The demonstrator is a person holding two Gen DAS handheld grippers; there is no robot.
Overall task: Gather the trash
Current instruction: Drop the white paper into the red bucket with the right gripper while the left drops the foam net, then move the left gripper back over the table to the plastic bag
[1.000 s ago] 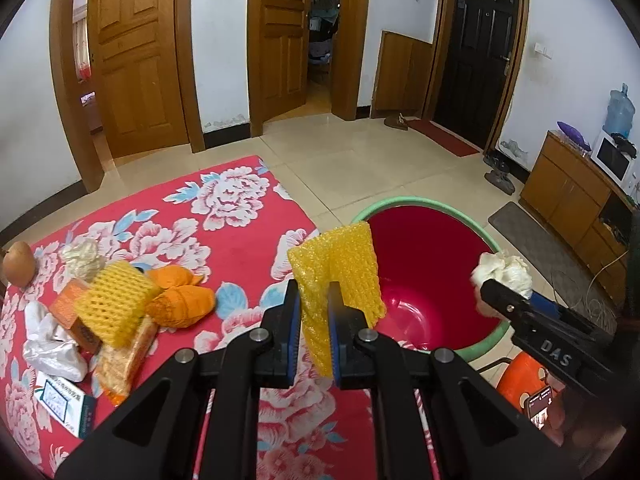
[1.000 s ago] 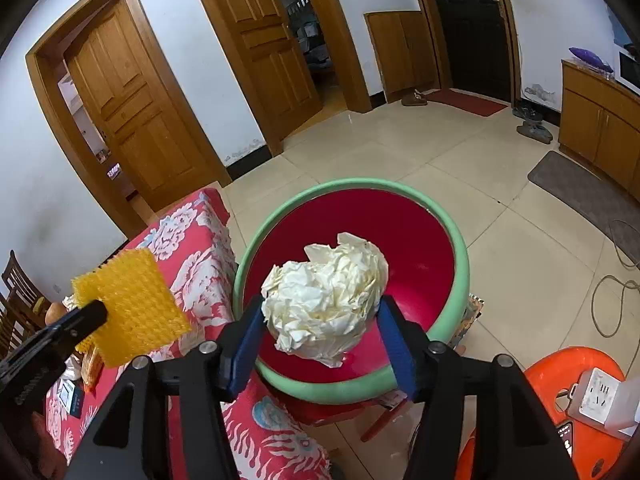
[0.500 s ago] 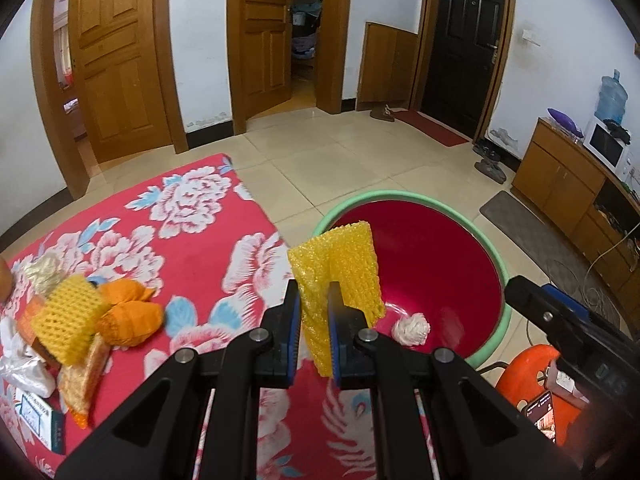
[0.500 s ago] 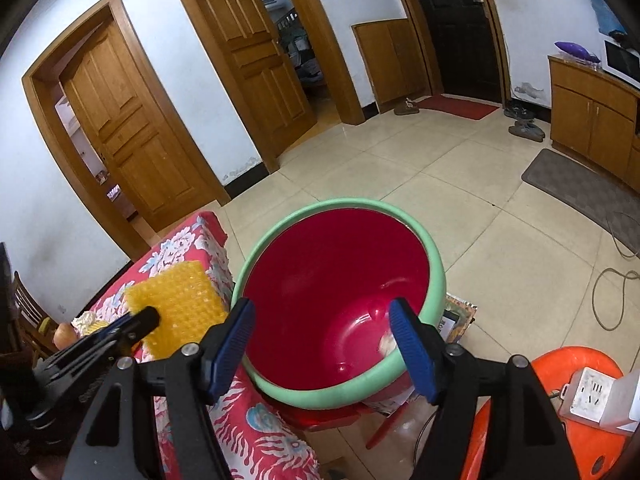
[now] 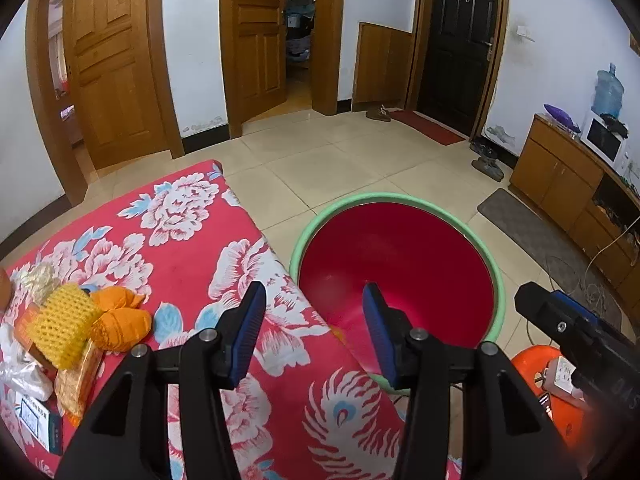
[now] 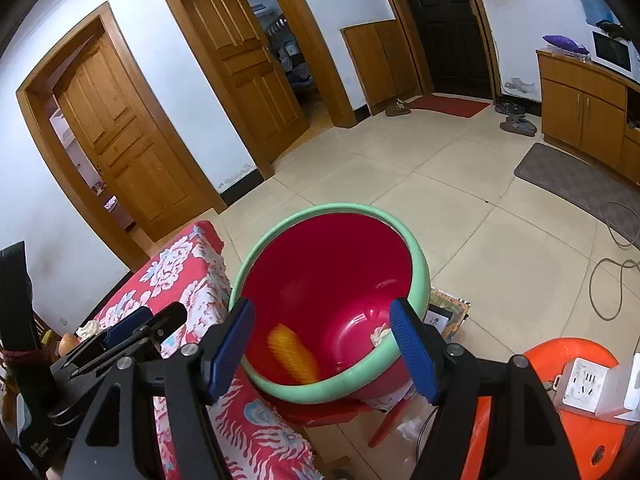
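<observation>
Half a second ago the left gripper (image 5: 312,304) was clamped on a yellow foam net; now its blue pads stand wide apart with nothing between them, and a blurred yellow shape, the foam net (image 6: 292,356), shows inside the basin (image 6: 416,264) in the right wrist view, low on the near-left wall. The right gripper (image 6: 322,344) was already spread and empty then, and it is the same now.

The basin, red inside with a green rim, fills the lower middle of both views. In the left wrist view it sits just right of the table's edge, and the left gripper frames its near-left rim. In the right wrist view both pads straddle the near rim, with the foam net between them and a white wad of paper (image 6: 380,334) at the bottom, close to the right pad.

The flowered tablecloth (image 5: 192,248) covers the lower left of the left wrist view. More trash lies at its left edge: another yellow net (image 5: 64,326), an orange lump (image 5: 120,320) touching it, and a white bag (image 5: 20,376) below.
</observation>
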